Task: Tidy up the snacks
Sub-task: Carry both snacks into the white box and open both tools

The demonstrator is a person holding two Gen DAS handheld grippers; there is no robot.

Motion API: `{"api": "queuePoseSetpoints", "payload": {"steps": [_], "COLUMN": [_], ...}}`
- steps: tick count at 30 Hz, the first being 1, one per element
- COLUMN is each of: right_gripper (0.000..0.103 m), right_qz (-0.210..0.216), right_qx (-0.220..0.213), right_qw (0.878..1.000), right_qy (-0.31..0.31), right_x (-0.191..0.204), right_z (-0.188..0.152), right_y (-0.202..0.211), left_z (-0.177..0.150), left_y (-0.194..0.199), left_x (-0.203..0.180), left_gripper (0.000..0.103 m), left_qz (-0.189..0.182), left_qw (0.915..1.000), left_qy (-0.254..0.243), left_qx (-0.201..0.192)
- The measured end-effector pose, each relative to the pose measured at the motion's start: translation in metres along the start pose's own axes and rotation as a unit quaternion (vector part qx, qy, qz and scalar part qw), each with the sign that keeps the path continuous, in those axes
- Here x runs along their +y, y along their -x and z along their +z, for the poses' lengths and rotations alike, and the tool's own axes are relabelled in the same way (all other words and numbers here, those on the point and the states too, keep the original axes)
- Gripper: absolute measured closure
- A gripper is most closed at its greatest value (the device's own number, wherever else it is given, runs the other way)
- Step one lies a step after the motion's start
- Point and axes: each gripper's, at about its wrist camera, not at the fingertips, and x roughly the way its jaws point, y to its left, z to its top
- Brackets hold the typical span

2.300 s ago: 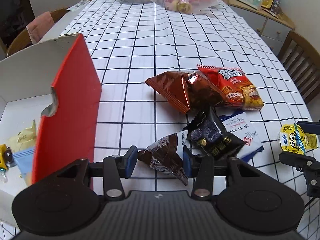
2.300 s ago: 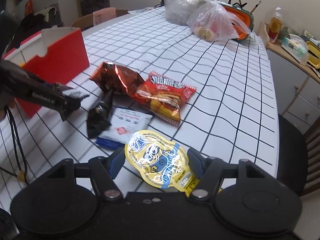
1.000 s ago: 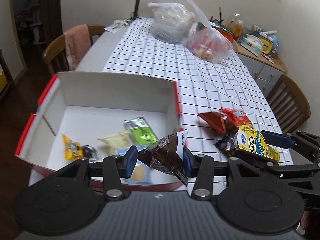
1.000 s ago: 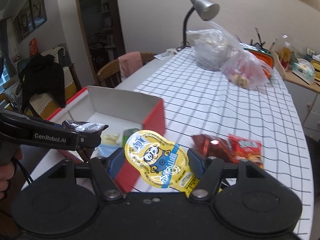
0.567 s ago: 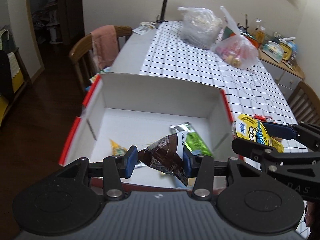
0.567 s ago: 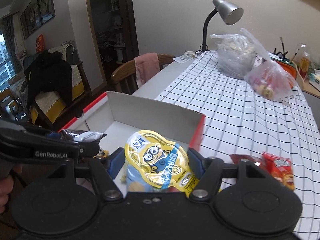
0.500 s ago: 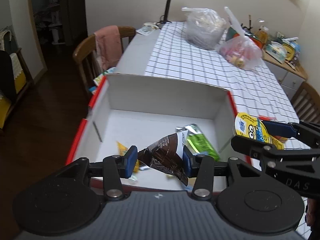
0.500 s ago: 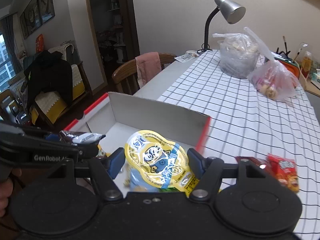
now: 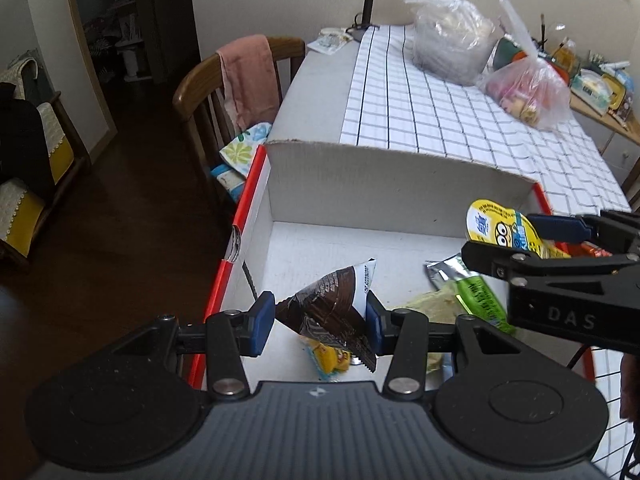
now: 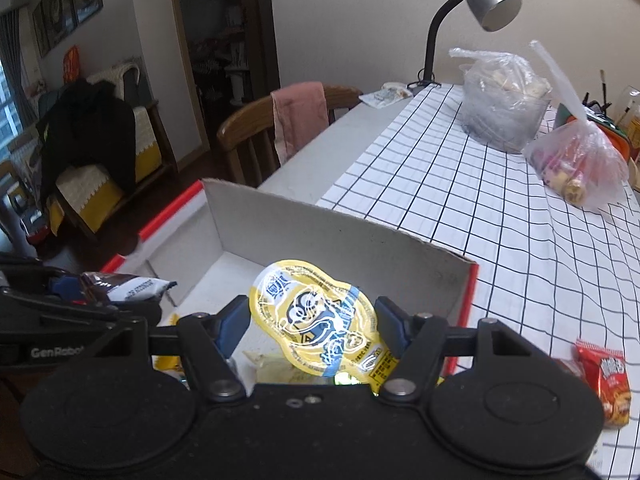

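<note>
My left gripper (image 9: 320,322) is shut on a brown and white snack packet (image 9: 332,312) and holds it above the open red and white cardboard box (image 9: 392,184). My right gripper (image 10: 312,326) is shut on a yellow minion jelly cup (image 10: 316,320), also above the box (image 10: 320,232). In the left wrist view the right gripper (image 9: 560,236) with the cup (image 9: 500,232) is over the box's right side. Inside the box lie a green packet (image 9: 472,296) and a yellow packet (image 9: 332,358). The left gripper shows in the right wrist view at the left (image 10: 100,300).
A red chip bag (image 10: 608,380) lies on the checked tablecloth (image 10: 480,184) right of the box. Two plastic bags (image 9: 520,88) and a desk lamp (image 10: 472,4) stand at the table's far end. A wooden chair with a pink cloth (image 9: 244,76) stands left of the table.
Both grippers have carried their snacks leftward from the pile on the tablecloth to above the open box. Both remain shut on their snacks.
</note>
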Motion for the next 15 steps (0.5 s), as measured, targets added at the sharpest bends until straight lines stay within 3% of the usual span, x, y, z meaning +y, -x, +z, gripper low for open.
{"api": "queuePoseSetpoints", "payload": {"steps": [15], "right_gripper": [0.036], "right_qz": [-0.006], "right_qx": [0.085], "right_qw": [0.996], "right_qy": [0.01], "right_x": [0.0], "right_z": [-0.002], "right_y": [-0.061], "left_z": [0.006], "left_y": [-0.047], "left_x": [-0.003], "left_gripper": [0.058], "left_qz": [0.011], "left_qw": [0.9978], "left_qy": [-0.026], "left_qx": [0.06]}}
